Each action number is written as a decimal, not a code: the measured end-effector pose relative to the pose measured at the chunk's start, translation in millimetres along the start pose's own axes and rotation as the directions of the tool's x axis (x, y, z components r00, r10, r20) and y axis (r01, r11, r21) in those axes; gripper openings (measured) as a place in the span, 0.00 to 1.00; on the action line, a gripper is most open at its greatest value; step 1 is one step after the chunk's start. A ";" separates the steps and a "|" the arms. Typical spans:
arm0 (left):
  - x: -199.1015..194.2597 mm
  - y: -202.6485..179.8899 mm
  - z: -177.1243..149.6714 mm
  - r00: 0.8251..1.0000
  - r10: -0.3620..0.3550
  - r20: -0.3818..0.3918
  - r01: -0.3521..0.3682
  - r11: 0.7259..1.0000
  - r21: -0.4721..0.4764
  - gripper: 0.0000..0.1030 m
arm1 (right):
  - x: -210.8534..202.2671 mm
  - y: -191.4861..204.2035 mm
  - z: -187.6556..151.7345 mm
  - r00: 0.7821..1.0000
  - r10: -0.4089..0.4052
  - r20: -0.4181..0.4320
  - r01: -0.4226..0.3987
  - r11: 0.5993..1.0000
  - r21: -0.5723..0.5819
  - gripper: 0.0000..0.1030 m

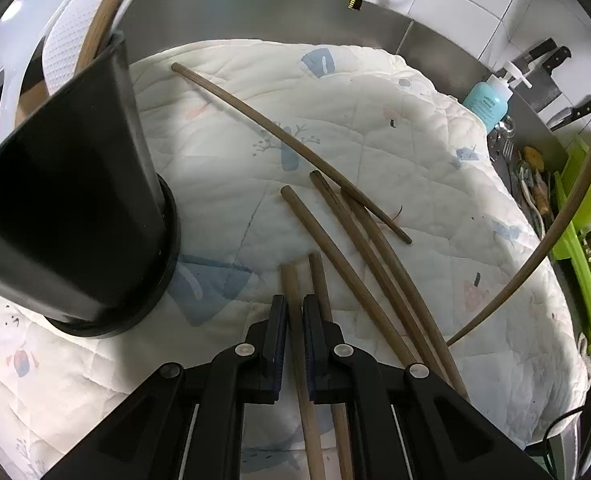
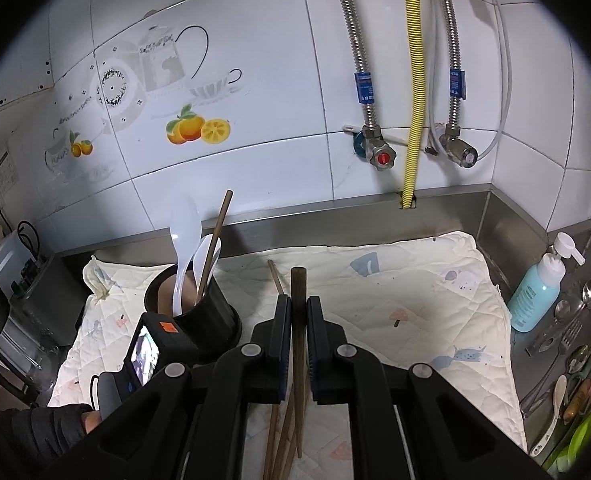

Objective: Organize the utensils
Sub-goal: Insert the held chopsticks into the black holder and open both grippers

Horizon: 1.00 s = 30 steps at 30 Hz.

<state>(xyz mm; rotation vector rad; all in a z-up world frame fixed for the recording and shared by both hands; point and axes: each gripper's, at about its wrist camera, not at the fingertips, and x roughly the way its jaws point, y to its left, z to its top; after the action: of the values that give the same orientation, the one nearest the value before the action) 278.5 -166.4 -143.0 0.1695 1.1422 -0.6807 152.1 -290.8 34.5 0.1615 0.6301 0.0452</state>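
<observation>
Several brown chopsticks [image 1: 359,248] lie loose on a white quilted cloth [image 1: 215,140]. My left gripper [image 1: 295,312] is shut on one chopstick [image 1: 291,284], which runs between its pads; a second one lies just to its right. The black utensil holder [image 1: 75,200] stands close on the left. In the right wrist view the holder [image 2: 211,320] contains white spoons [image 2: 183,240] and one chopstick [image 2: 215,240]. My right gripper [image 2: 298,308] is shut on a dark chopstick [image 2: 298,280], whose tip pokes out past the fingers above the cloth [image 2: 415,300].
A blue soap bottle [image 2: 535,296] stands right of the cloth, with metal spoons and forks [image 2: 567,320] beside it. A green rack [image 1: 583,240] and knives [image 1: 543,56] are at the far right. Pipes and valves [image 2: 379,152] hang on the tiled wall. A sleeve [image 2: 35,432] shows lower left.
</observation>
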 end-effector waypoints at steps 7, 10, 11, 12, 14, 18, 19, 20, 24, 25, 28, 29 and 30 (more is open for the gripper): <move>-8.6 8.3 -7.8 0.999 -0.006 0.040 0.009 0.998 -0.069 0.07 | -10.1 8.7 5.3 1.000 0.014 0.022 -0.014 1.000 -0.022 0.09; -23.8 13.9 -13.5 0.997 -0.022 0.078 0.029 0.995 -0.100 0.07 | -14.1 10.6 6.7 0.999 0.021 0.030 -0.020 0.999 -0.029 0.09; -30.8 15.7 -14.5 0.995 -0.028 0.096 0.038 0.994 -0.107 0.06 | -15.3 11.3 7.3 0.999 0.024 0.033 -0.023 0.999 -0.030 0.09; -37.2 16.5 -15.4 0.993 -0.030 0.113 0.043 0.993 -0.111 0.06 | -16.5 12.1 8.0 0.999 0.029 0.035 -0.028 0.999 -0.029 0.09; -56.6 19.7 -16.9 0.987 -0.031 0.158 0.051 0.991 -0.122 0.06 | -18.6 13.7 9.9 0.998 0.037 0.041 -0.036 0.999 -0.030 0.09; -95.3 25.3 -18.5 0.970 -0.035 0.241 0.070 0.988 -0.140 0.06 | -23.0 19.7 16.5 0.997 0.058 0.056 -0.056 0.998 -0.042 0.09; -106.5 27.0 -19.3 0.964 -0.032 0.265 0.073 0.987 -0.144 0.06 | -23.8 21.3 17.7 0.996 0.061 0.058 -0.059 0.997 -0.045 0.09; -116.7 28.4 -19.6 0.958 -0.028 0.286 0.073 0.986 -0.147 0.06 | -24.8 23.4 19.7 0.996 0.069 0.062 -0.066 0.997 -0.049 0.09; -158.9 33.5 -18.0 0.932 -0.019 0.363 0.086 0.982 -0.169 0.06 | -26.9 31.2 27.4 0.993 0.092 0.074 -0.087 0.994 -0.064 0.09; -171.3 34.8 -16.9 0.923 -0.019 0.384 0.091 0.981 -0.172 0.06 | -27.3 32.2 28.4 0.992 0.096 0.076 -0.092 0.994 -0.065 0.09; -207.2 37.0 -13.3 0.896 -0.008 0.444 0.092 0.981 -0.170 0.06 | -27.2 36.3 33.0 0.990 0.111 0.082 -0.105 0.992 -0.073 0.09; -218.2 38.7 -11.9 0.888 -0.005 0.460 0.093 0.981 -0.168 0.06 | -26.9 37.9 34.6 0.990 0.113 0.084 -0.107 0.991 -0.077 0.09; -232.8 39.5 -9.9 0.873 -0.004 0.487 0.097 0.981 -0.167 0.06 | -26.6 39.3 35.9 0.990 0.116 0.085 -0.110 0.991 -0.079 0.09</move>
<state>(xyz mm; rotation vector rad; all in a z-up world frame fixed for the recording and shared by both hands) 237.5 -35.0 49.2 -0.1879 0.7180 -0.6130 152.0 -259.4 85.0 0.1267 0.5282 0.1696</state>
